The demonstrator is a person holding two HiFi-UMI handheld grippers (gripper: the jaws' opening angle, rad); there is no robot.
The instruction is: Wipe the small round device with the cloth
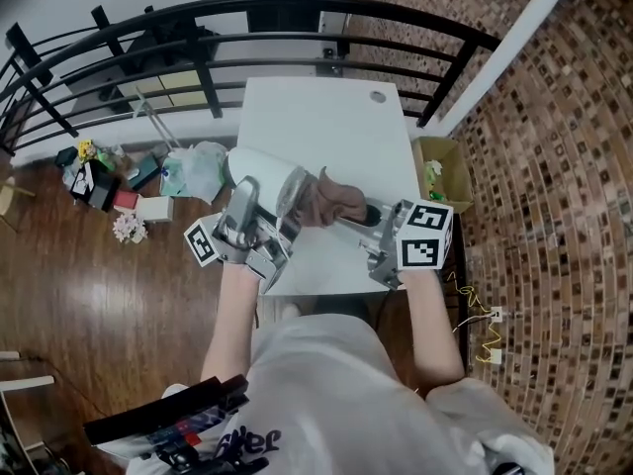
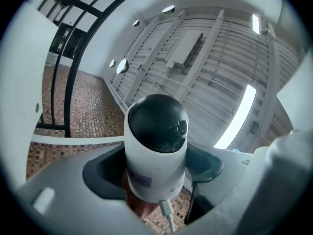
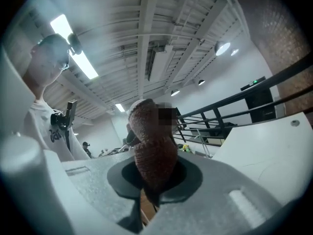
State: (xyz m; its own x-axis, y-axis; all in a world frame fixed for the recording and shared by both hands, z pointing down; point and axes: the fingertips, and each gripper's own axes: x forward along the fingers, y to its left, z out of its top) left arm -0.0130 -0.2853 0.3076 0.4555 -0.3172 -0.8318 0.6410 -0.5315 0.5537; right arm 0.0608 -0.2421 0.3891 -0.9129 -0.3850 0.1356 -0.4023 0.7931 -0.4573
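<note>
Head view: the left claw (image 1: 255, 228) hangs over the near left part of the white table (image 1: 326, 117), clenched round a small white dome camera (image 1: 265, 176) that sticks out ahead of its jaws. The right claw (image 1: 381, 228) faces it from the other side, with a brown knitted cloth (image 1: 336, 201) bunched ahead of its jaws. The cloth reaches across to the dome camera, and the two look to be touching. Beyond both claws a black railing (image 1: 297, 13) curves past the far edge of the table. Out to the left of the left claw a plastic bag (image 1: 203, 166) lies among clutter on the wooden floor, and out to the right of the right claw a cardboard box (image 1: 440, 171) stands beside the table. Left gripper view: the jaws stand wide apart yet grasp the dome camera (image 2: 156, 151). Its white body sits between the dark pads (image 2: 105, 173), with the black dome pointing away from the claw. A purple label (image 2: 141, 180) is on the body, and a white cable (image 2: 166, 214) is plugged into the end nearest the claw. A scrap of the cloth (image 2: 139, 207) shows just under the body. Right gripper view: the jaws are clenched on the cloth (image 3: 154, 151), which rises from between them in a twisted roll. Left of the claw is the person's white shirt (image 3: 44, 126), and to its right are the table (image 3: 274, 151) and the railing (image 3: 274, 87).
</note>
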